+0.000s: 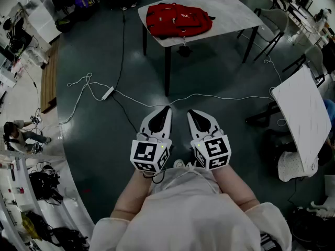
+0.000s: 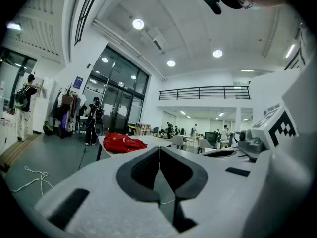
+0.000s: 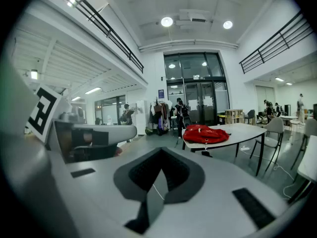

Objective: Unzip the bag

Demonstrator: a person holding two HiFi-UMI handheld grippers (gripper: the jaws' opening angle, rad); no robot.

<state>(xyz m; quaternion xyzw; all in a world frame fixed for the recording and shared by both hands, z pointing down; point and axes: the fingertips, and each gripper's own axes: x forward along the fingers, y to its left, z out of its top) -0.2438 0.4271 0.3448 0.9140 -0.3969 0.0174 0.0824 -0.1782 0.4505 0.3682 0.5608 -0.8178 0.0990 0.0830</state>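
A red backpack lies flat on a white table across the room, well ahead of both grippers. I hold the left gripper and the right gripper side by side near my body, over the dark floor. Both are shut with nothing in them. In the left gripper view the jaws meet at the tips, and the backpack shows small beyond them. The right gripper view shows its closed jaws with the backpack on the table farther off.
A white power strip and a long white cable cross the floor between me and the table. Another white table stands at the right, with chairs by the far table. A person sits at the left.
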